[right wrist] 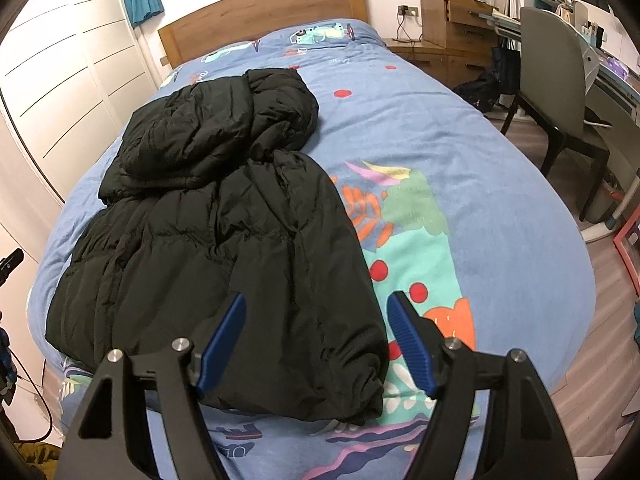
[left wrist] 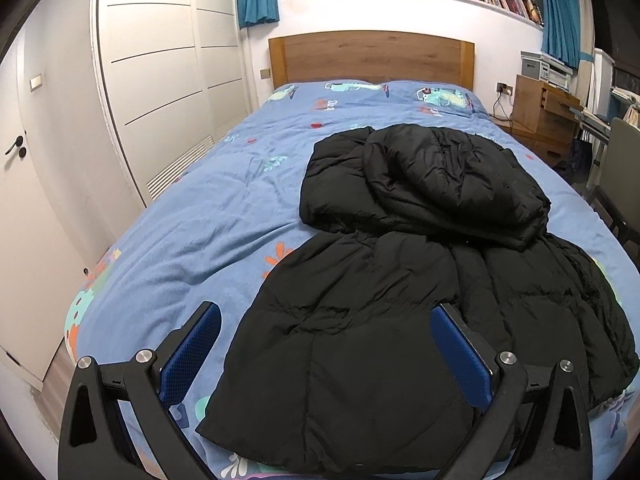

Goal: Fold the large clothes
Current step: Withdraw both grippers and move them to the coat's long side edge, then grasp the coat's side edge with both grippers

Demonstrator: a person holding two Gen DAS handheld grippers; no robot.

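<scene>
A black puffer jacket (left wrist: 400, 280) lies on the bed's blue patterned cover (left wrist: 192, 208), its hood end bunched toward the headboard and its body folded lengthwise. My left gripper (left wrist: 326, 314) is open and empty, hovering over the jacket's near hem, with its blue pads apart. In the right wrist view the jacket (right wrist: 224, 220) lies left of centre on the blue cover (right wrist: 460, 152). My right gripper (right wrist: 316, 304) is open and empty above the jacket's near right corner.
A wooden headboard (left wrist: 372, 56) stands at the far end. White wardrobe doors (left wrist: 168, 64) line the left side. To the right of the bed are a grey chair (right wrist: 556, 76), a wooden cabinet (right wrist: 448, 12) and a desk. The bed's near edge is just below the grippers.
</scene>
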